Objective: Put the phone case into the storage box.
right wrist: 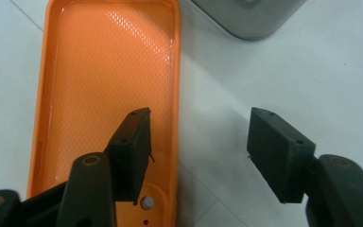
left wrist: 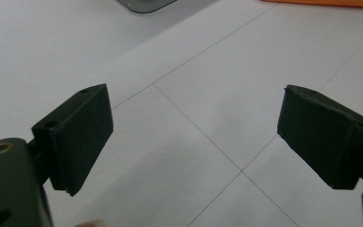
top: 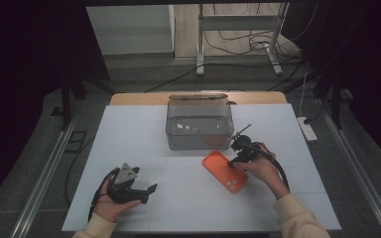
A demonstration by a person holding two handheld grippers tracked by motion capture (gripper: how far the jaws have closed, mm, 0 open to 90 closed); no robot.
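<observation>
Right gripper view: gripper [right wrist: 196,156] jaws apart astride the glossy, dimpled orange phone case's [right wrist: 108,71] rim.

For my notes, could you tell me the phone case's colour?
Orange phone case, clearest in the right gripper view.

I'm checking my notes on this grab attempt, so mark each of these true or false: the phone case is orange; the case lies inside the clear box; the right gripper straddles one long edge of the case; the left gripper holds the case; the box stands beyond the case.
1. The phone case is orange. True.
2. It lies inside the clear box. False: it lies on the white table, in front of the box.
3. The right gripper straddles one long edge of the case. True; its jaws stand apart.
4. The left gripper holds the case. False: it is open, with nothing between its jaws.
5. The box stands beyond the case. True.
</observation>
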